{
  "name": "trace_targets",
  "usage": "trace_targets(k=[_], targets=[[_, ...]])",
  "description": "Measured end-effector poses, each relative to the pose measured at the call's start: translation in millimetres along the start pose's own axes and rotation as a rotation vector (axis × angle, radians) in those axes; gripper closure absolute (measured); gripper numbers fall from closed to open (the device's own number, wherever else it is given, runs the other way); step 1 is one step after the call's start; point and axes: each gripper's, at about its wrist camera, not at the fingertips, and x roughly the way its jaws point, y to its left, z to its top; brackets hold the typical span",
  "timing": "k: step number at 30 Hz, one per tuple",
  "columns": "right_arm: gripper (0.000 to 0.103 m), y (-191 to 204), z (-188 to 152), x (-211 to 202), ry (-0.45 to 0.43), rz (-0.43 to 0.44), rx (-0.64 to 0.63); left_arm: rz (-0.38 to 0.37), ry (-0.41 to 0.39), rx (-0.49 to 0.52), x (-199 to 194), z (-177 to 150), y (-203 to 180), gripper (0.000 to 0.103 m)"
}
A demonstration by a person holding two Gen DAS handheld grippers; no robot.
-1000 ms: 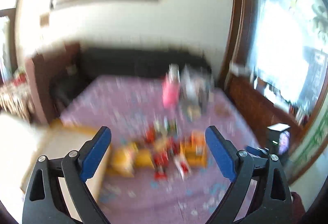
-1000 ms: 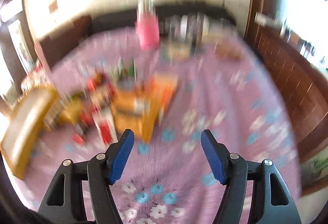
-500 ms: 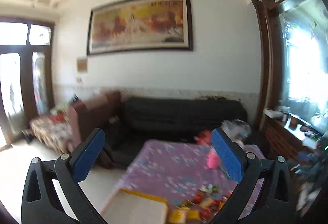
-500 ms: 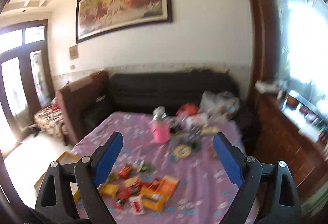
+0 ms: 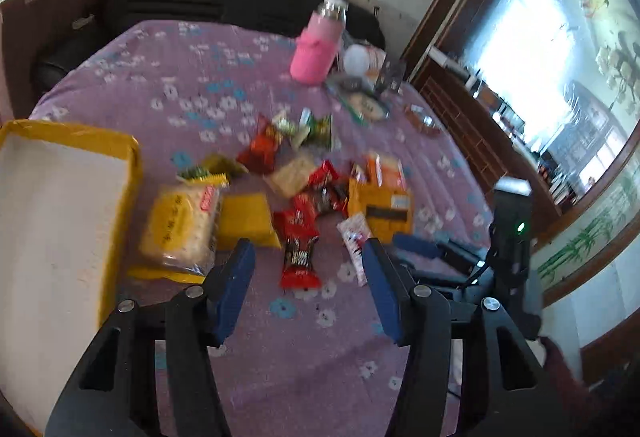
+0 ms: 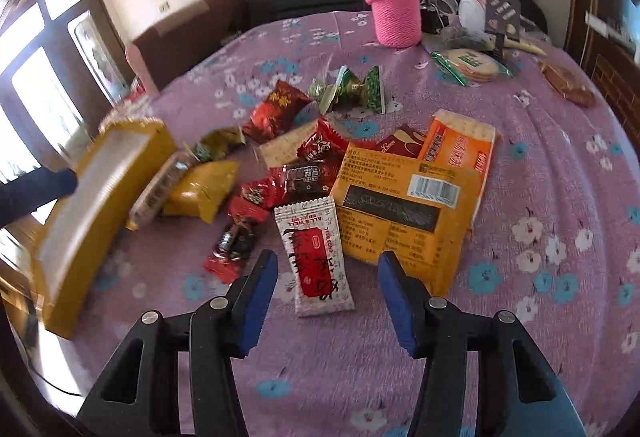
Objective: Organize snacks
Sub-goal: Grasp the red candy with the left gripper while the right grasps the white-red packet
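Note:
Snack packets lie in a loose pile on the purple flowered cloth. My left gripper hovers over the near side of the pile, above a red packet. Its jaws are closing and nothing is between the pads. A yellow cracker pack lies beside a yellow-rimmed box with a white inside. My right gripper hangs over a white-and-red sachet next to a large orange pack. Its jaws are closing too, with the pads clear of the sachet.
A pink-sleeved bottle stands at the far side with a round biscuit pack and other clutter. The yellow box sits at the table's left edge. A black sofa is behind, a wooden cabinet to the right.
Half a second ago both cameras faced the wall and the painting. Both now tilt down over the snack pile, closer to the table. Both pairs of jaws stand narrower.

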Motion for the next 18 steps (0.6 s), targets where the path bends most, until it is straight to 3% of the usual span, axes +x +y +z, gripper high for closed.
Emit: trace_targets(k=[6,7,9,12,18], targets=[[0.050,16.8,0.5,15.9,-0.030,-0.049,-0.079,0.009,0.046,0.084,10.3,-15.4,-18.4,0.048],[0.053,19.4,0.9,18.6,-0.036,-0.059,-0.093,0.011,0.049,0.089,14.1,-15.9,-17.5,0.049],[0.091,22.6,1.5,25.5,-0.023,-0.046,-0.110,-0.001,0.049,0.096,16.9,-20.6,-17.5,0.053],[0.101,18.4,-1.9,22.6,-0.034,0.011,-0.074,-0.002,0.069,0.116,24.2,-21.3,-22.1,0.057],[0.102,-6.5,-9.2,8.5,-0.106,0.120,0.046,0.013,0.085,0.139,36.7,-21.4,-31.9,0.060]])
